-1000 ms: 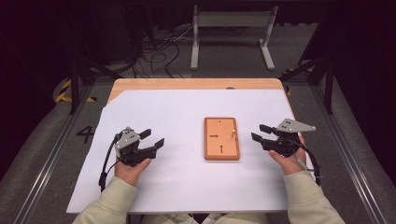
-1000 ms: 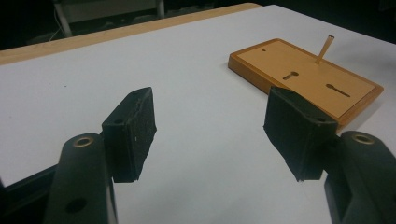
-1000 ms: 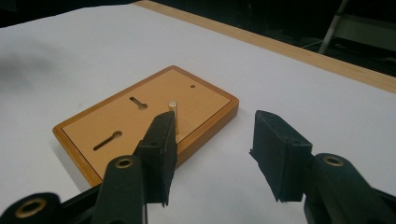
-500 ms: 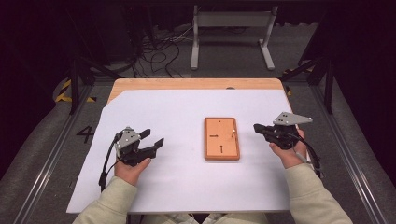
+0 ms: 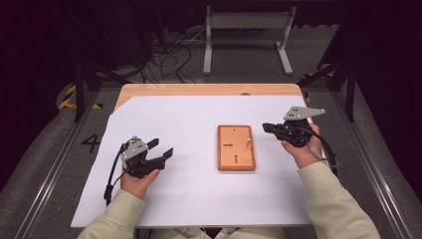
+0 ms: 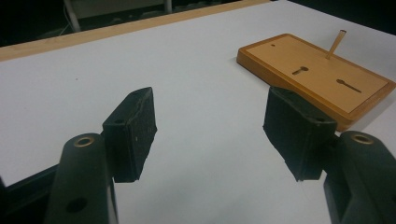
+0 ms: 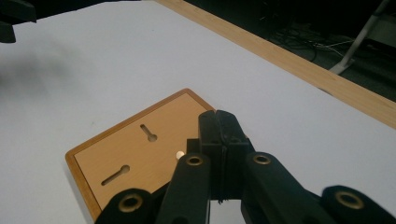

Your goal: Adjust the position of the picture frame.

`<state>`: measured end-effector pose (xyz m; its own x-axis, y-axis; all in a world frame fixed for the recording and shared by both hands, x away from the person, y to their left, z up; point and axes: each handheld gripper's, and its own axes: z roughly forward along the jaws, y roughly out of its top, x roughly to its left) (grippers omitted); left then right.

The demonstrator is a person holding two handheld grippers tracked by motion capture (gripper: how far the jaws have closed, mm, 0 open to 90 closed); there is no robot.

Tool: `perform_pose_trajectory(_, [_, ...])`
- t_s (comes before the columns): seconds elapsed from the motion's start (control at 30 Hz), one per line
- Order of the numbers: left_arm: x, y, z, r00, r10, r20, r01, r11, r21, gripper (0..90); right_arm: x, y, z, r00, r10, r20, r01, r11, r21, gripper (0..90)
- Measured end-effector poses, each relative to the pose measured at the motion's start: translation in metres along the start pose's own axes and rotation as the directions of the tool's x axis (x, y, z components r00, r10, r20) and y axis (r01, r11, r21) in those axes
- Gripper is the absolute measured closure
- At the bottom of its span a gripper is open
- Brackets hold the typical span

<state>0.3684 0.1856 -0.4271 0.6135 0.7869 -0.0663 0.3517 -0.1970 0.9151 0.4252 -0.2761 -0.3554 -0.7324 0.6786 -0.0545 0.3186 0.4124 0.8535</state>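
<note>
An orange wooden board (image 5: 236, 159) lies flat on the white sheet, right of centre. It has two keyhole slots and a thin wooden peg (image 5: 247, 142) standing near its right edge. My right gripper (image 5: 266, 128) hovers just right of the board's far end, with its jaws shut and nothing between them. In the right gripper view the shut jaws (image 7: 219, 119) point over the board (image 7: 135, 154), and the peg's top (image 7: 180, 154) shows beside them. My left gripper (image 5: 161, 147) rests at the left, open and empty. In the left gripper view its jaws (image 6: 210, 107) stand wide, with the board (image 6: 317, 74) and peg (image 6: 336, 43) beyond.
The white sheet (image 5: 189, 124) covers a wooden table whose far edge (image 5: 199, 89) shows. Beyond it are a dark floor with cables and a white metal stand (image 5: 246, 30). Black frame legs flank the table on both sides.
The right gripper's jaws went from open to shut with nothing in them. It also rose and moved farther up the table beside the board. The left gripper stayed put.
</note>
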Motion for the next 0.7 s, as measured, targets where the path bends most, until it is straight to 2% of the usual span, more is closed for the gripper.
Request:
perform_pose_trajectory(0.27, [0.004, -0.007, -0.013, 0.9992, -0.016, -0.036, 0.016, 0.9999, 0.002, 34.4, -0.010, 0.019, 0.016, 0.9989, 0.011, -0.046, -0.010, 0.9994, 0.033, 90.0])
perform_pose_trajectory(0.47, [0.006, -0.011, -0.021, 0.9979, -0.029, -0.058, 0.029, 0.9996, 0.000, 34.5, -0.012, 0.034, 0.034, 0.9983, -0.029, -0.051, 0.032, 0.9971, 0.069, 90.0])
perform_pose_trajectory(0.7, [0.008, -0.014, -0.027, 0.9970, -0.034, -0.069, 0.034, 0.9994, -0.002, 34.9, -0.012, 0.052, 0.055, 0.9945, -0.034, -0.099, 0.044, 0.9940, 0.100, 90.0])
